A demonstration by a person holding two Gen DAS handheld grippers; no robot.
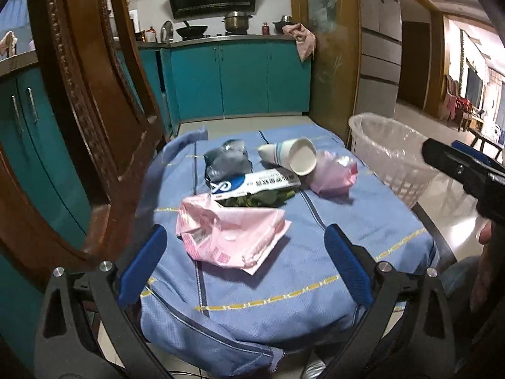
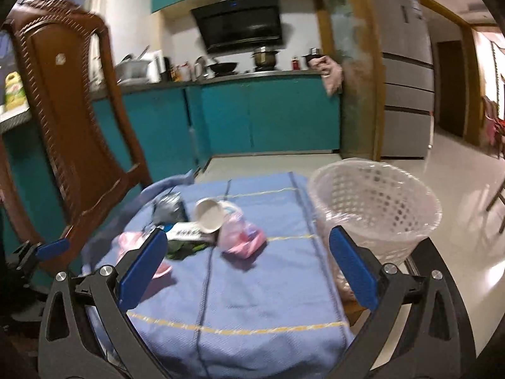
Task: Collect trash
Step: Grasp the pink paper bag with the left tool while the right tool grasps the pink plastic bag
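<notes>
Pink wrapper (image 1: 227, 237) (print unreadable) nearest; box (image 1: 255, 186) lettering blurred too.

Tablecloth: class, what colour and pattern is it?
Tablecloth: blue, dark and yellow stripes; left wrist view.

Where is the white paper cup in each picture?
Left wrist view: the paper cup lies on its side at upper middle, on the blue cloth, mouth toward the camera.
Right wrist view: the paper cup lies left of centre, on the blue cloth.
Shared landmark: the white basket to its right.
</notes>
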